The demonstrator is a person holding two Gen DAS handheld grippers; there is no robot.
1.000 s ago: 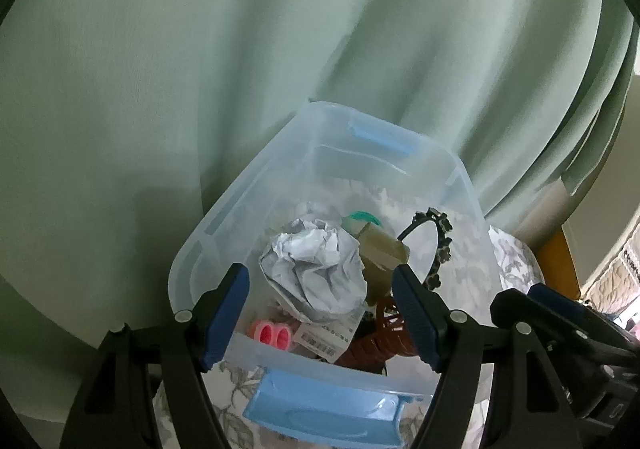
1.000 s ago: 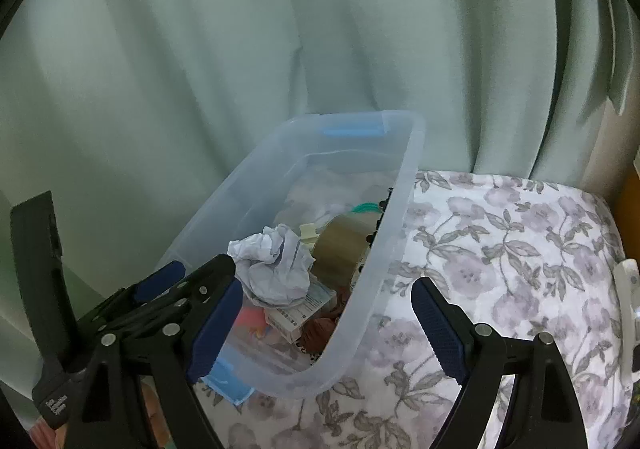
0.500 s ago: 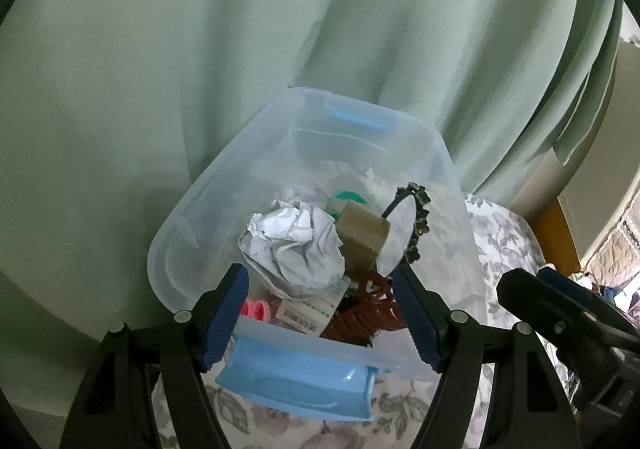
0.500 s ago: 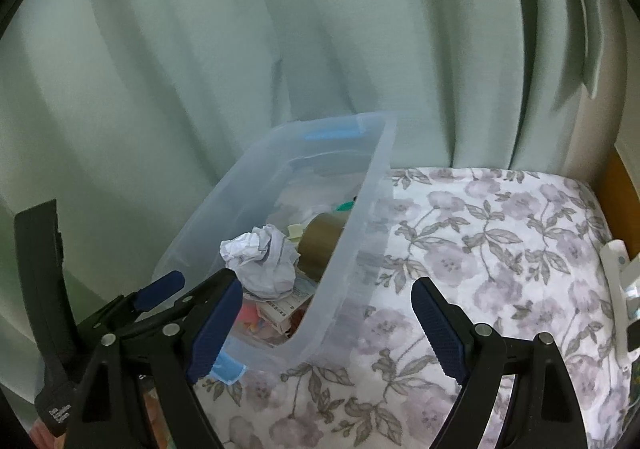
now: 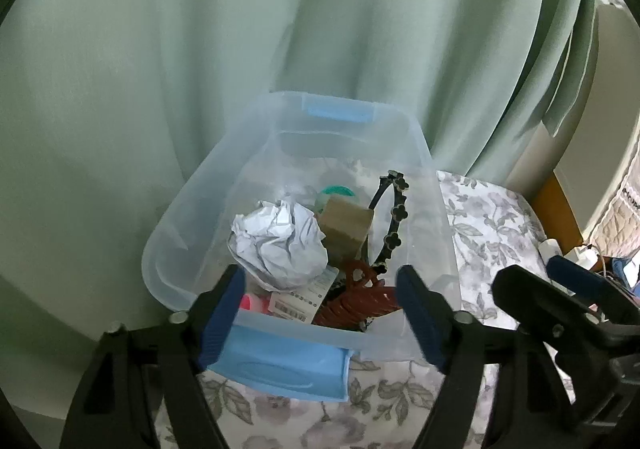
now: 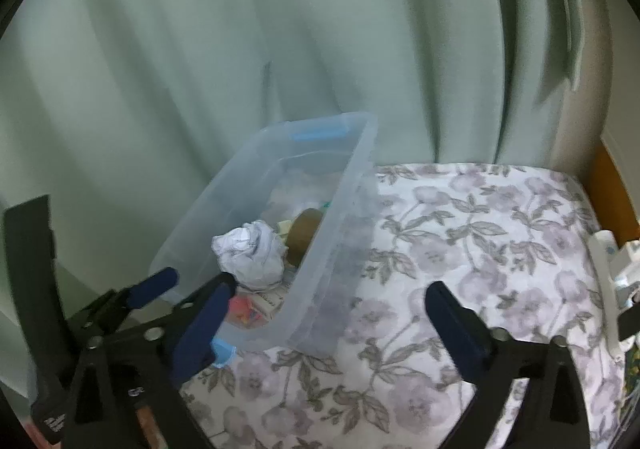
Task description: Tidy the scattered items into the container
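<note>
The left gripper (image 5: 320, 313) is opening, its jaws either side of the bin's (image 5: 424, 185) near end without touching it. The right gripper (image 6: 324, 325) is opening too, with the bin's near corner between its jaws, unpressed. The bin sits at the left edge of the floral cloth (image 6: 480, 233), holding crumpled paper (image 5: 280, 245), a tape roll (image 5: 344, 229), a headband (image 5: 394, 225) and a brown clip (image 5: 356, 301).

the left gripper (image 5: 320, 301) fills the bottom of the left wrist view, angled downward, its blue-padded jaws opening with nothing pressed between the pads. the right gripper (image 6: 326, 319) sits at the bottom of the right wrist view, also tilted down, its jaws opening wide and holding nothing. each gripper shows in the other's view: the right at lower right, the left at lower left.
</note>
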